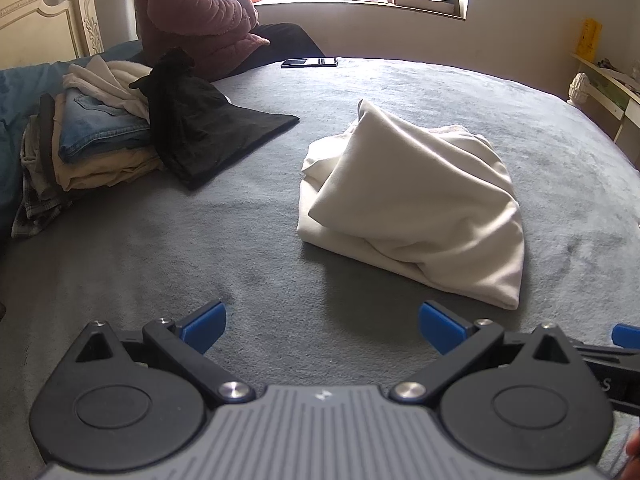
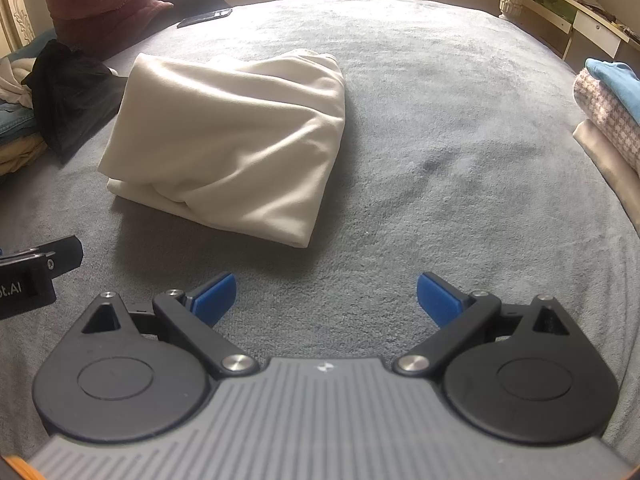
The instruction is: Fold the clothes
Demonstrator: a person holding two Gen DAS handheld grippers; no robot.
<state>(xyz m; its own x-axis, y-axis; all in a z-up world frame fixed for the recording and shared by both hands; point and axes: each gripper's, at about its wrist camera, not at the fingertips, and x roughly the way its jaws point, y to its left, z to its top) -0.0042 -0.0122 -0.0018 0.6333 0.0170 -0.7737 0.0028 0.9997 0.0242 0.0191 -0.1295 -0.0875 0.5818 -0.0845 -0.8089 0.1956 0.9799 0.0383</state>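
Note:
A cream garment (image 1: pixel 416 200) lies loosely folded in a bundle on the grey bedspread (image 1: pixel 200 240); the right wrist view shows the same cream garment (image 2: pixel 228 140) ahead and to the left. My left gripper (image 1: pixel 322 326) hovers open over bare bedspread, short of the garment's near edge, nothing between its blue pads. My right gripper (image 2: pixel 326 298) is also open and empty, just to the right of the garment's near corner. Part of the left gripper's body (image 2: pixel 36 276) shows at the left edge of the right wrist view.
A stack of clothes (image 1: pixel 88 148) with jeans and a black garment (image 1: pixel 208 132) sits at the left. A person in a pink padded jacket (image 1: pixel 196 4) sits at the far bed edge by a phone (image 1: pixel 309 62). Folded items (image 2: pixel 608 108) lie at the right edge.

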